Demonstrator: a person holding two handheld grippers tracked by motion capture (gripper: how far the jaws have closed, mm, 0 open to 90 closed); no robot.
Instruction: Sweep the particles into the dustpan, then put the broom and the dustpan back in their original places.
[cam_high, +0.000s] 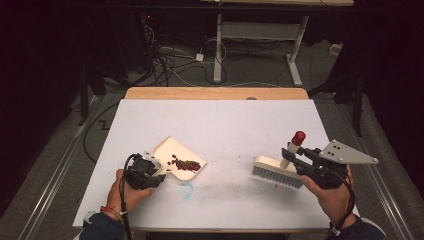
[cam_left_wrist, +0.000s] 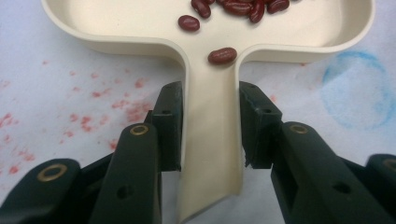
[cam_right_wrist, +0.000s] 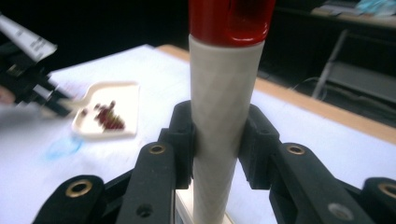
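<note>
Left gripper (cam_left_wrist: 208, 126) clamped on the handle of the cream dustpan (cam_left_wrist: 210, 140), both pads flat against the handle sides; handle end cut off at the bottom edge of the left gripper view. Dustpan resting on the white table cover (cam_high: 225, 120), well left of the brush (cam_high: 276, 171). Red beans (cam_high: 184, 163) heaped in the tray, one bean (cam_left_wrist: 222, 55) lying at the handle mouth; upper beans cropped by the frame. Right gripper (cam_right_wrist: 218, 140) closed around the brush's pale handle just below its red cap (cam_right_wrist: 231, 18); bristles hidden in that view. Blue ring mark (cam_high: 186, 190) just below the dustpan. No readable writing; label at the right gripper view's left edge too blurred.
</note>
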